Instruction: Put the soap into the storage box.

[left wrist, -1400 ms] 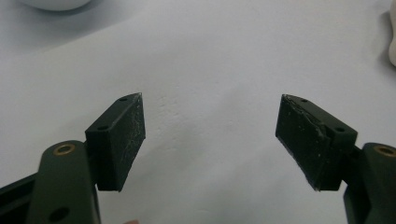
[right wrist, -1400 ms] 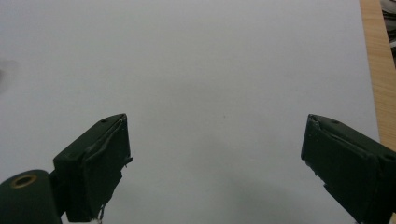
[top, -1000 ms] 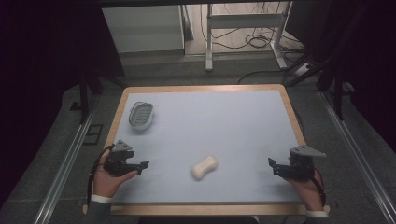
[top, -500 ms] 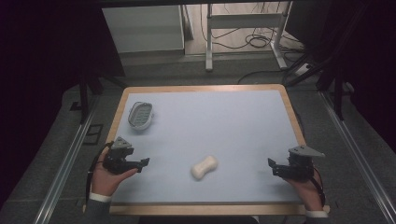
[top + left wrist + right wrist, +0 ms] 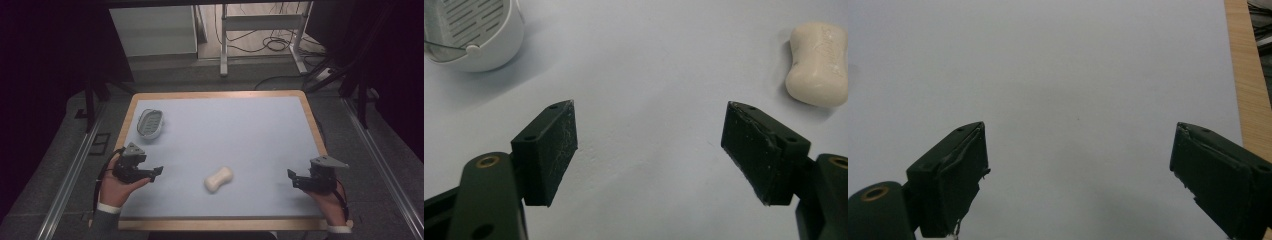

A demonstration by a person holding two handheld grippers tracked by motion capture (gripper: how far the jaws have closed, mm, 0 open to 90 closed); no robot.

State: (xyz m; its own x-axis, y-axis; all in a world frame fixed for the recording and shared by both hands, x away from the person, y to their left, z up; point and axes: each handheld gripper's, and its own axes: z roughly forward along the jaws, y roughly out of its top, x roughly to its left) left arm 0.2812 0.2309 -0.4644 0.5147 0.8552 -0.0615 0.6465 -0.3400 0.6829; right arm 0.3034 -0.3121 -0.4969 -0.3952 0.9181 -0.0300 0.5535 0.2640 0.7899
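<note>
Both tools we hold spread wide and grasp nothing: our left gripper (image 5: 156,172) sits near the table's left edge, its jaws parted over bare blue surface in the left gripper view (image 5: 649,145), and our right gripper (image 5: 291,176) rests near the right edge, jaws equally apart in the right gripper view (image 5: 1078,170). Between them, nearer our left tool, lies a pale bar of soap (image 5: 219,179) (image 5: 818,65), touching neither. Farther out, toward the far left corner, we see a white soap dish (image 5: 150,123) (image 5: 471,31) with a slotted insert; we cannot tell that anything lies in it. Around these the blue mat (image 5: 235,135) is open, ringed by the table's wooden rim (image 5: 215,94) (image 5: 1248,85), which runs just beside our right jaw.
</note>
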